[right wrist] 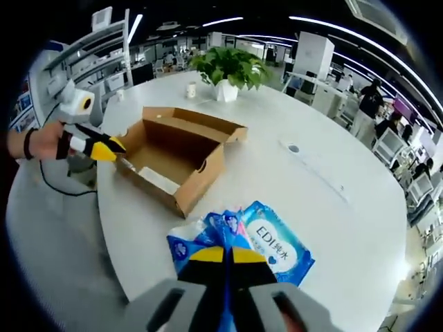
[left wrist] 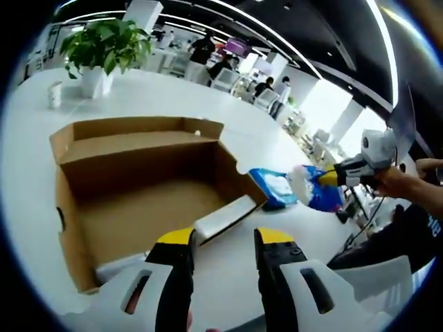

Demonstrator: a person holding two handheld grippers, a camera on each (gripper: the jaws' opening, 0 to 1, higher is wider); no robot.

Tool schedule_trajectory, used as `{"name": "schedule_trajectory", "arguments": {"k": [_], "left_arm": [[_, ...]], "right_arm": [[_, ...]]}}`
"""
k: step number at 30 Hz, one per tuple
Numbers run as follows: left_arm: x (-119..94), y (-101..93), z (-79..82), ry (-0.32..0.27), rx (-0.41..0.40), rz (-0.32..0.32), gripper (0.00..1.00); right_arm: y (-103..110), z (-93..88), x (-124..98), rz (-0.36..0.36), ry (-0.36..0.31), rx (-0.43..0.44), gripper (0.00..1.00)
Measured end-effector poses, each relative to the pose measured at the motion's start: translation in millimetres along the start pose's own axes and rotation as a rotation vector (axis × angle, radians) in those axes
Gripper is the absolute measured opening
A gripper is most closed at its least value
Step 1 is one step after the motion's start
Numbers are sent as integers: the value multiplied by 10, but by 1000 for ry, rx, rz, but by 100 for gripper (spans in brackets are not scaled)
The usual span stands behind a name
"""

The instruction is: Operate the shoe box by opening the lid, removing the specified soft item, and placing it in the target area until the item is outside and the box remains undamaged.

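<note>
With the shoe box (right wrist: 181, 160) open on the desk (right wrist: 332, 187), my right tool (right wrist: 227, 254) pinches the blue soft pack (right wrist: 208, 235) outside it; left tool (left wrist: 223, 243) gapes wide. Next, I judge: release onto desk.

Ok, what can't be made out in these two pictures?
- Right gripper view: the right tongs cover part of the blue tissue pack they clamp.
- Left gripper view: the shoe box near wall hides behind the left tongs.
- Right gripper view: wipes pack small print unreadable.
</note>
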State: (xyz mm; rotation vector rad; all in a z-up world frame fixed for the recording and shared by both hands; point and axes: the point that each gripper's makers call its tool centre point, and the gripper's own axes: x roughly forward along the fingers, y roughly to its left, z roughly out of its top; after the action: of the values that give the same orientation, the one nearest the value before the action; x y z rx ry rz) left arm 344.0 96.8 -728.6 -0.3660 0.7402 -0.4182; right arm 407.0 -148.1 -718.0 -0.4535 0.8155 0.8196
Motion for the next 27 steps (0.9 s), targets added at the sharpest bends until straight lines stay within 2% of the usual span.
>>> {"name": "schedule_trajectory", "arguments": {"k": [7,12,13,17,20,27], "left_arm": [[4,2,-25,12,30,5,34],[-10,13,-21,5,34,11,34],[-12,26,-27,7,35,16,34],[-31,19,-41,8,36,22,34],[-47,11,-47,9,37,22,34],[-79,57,-44,2,22,42,34]], "right_arm": [[-133,-306,-105,-12,27,22,0],[-147,-520,-192,-18,75,-18,0],[-215,-592,-189,-18,79,-17,0],[-254,-718,-258,-21,94,-10,0],[-351,-889,-329,-24,115,-14,0],[-516,-1103,-436,-45,149,-1,0]]}}
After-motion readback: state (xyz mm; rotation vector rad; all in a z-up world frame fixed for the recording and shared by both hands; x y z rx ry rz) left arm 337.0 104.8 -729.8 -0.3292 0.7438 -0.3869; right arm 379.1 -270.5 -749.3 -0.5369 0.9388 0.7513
